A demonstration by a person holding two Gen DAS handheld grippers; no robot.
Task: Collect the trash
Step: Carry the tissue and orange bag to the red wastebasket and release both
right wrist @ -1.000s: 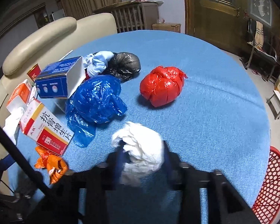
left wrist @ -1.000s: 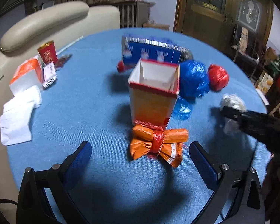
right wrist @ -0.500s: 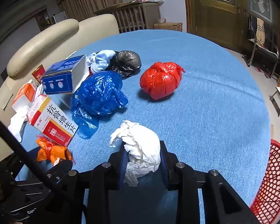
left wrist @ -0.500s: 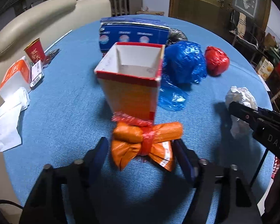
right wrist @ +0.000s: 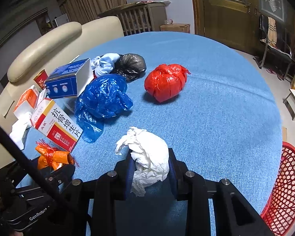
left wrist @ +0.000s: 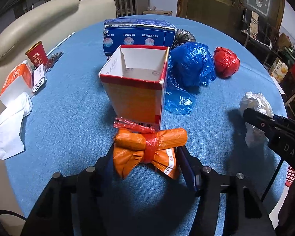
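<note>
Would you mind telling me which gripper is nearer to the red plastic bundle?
Right. The right gripper, shut on the white paper wad, has the red plastic bundle just ahead; the left gripper, closing around the orange wrapper, sits farther across the table.

A round worktop [right wrist: 216, 102] under blue cloth bears a knotted red plastic bag [right wrist: 165, 81], crumpled blue plastic bag [right wrist: 104, 96], open orange-and-red carton [left wrist: 135, 86] and blue box [left wrist: 139, 34]
</note>
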